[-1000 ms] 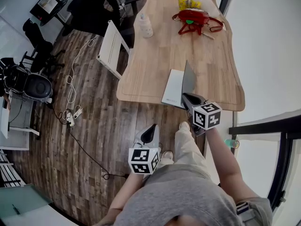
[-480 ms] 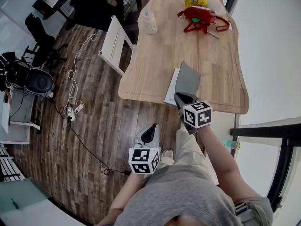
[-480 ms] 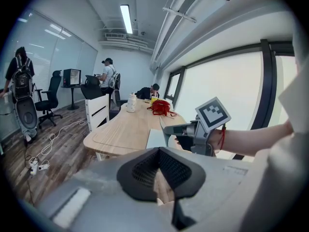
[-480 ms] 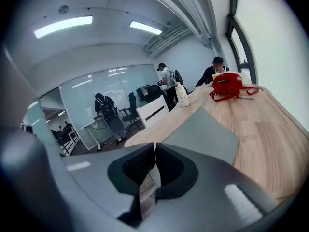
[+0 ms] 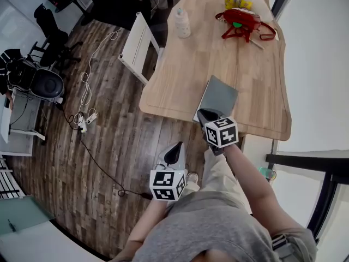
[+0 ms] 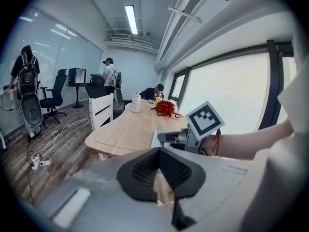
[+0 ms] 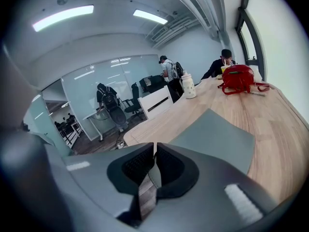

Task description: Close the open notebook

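The notebook (image 5: pixel 221 94) lies on the wooden table (image 5: pixel 218 48) near its front edge, its grey cover (image 7: pixel 212 137) down almost flat over the white pages. My right gripper (image 5: pixel 203 113) is at the notebook's near corner. Its jaws are opening, and a sliver of the cover's edge still shows in the narrow gap between them (image 7: pixel 154 151). My left gripper (image 5: pixel 175 149) hangs below the table edge over the floor, jaws shut on nothing (image 6: pixel 158 151). From the left gripper view the right gripper (image 6: pixel 164 137) shows with its marker cube at the table's edge.
A red bag (image 5: pixel 240 21), a white bottle (image 5: pixel 182 22) and yellow items (image 5: pixel 237 1) sit at the table's far end. A white chair (image 5: pixel 139 45) stands at the table's left side. Cables (image 5: pixel 87 116) lie on the wooden floor. People stand in the room beyond.
The grey cover has come down from nearly upright to almost flat. My right gripper moved left and down with it. The left gripper stayed in place.
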Demonstrator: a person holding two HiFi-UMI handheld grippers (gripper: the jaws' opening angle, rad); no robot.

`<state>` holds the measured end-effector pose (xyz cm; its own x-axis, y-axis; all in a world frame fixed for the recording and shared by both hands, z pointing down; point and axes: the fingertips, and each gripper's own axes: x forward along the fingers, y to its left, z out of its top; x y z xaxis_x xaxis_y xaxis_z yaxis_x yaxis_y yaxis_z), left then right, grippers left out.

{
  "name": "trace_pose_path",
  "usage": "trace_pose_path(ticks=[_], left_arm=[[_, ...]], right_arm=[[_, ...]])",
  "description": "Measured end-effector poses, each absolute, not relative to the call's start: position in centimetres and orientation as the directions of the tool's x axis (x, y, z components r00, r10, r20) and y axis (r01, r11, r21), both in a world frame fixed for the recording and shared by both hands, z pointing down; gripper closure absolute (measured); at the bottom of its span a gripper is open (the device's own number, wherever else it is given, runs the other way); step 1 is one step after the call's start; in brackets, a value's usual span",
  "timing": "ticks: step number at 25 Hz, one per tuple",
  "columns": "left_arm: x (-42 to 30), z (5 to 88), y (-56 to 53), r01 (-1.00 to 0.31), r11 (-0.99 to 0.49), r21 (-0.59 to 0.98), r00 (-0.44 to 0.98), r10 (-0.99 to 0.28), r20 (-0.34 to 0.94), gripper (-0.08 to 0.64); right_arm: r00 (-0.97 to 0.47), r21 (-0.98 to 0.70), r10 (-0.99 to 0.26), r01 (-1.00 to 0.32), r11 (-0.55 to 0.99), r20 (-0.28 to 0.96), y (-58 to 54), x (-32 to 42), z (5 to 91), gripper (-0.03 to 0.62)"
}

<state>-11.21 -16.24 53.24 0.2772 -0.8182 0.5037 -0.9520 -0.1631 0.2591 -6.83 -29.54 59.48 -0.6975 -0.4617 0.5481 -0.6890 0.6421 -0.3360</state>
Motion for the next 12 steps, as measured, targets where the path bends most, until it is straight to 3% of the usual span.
trace_pose_path(ticks=[12], left_arm=[[-12.4, 53.8, -17.8, -0.959, -0.111, 0.259, 0.233, -0.829, 0.508, 0.555]], right_arm=[[-0.710, -0.323, -0.357, -0.631, 0.706, 0.607, -29.8, -9.5, 62.5, 0.566]])
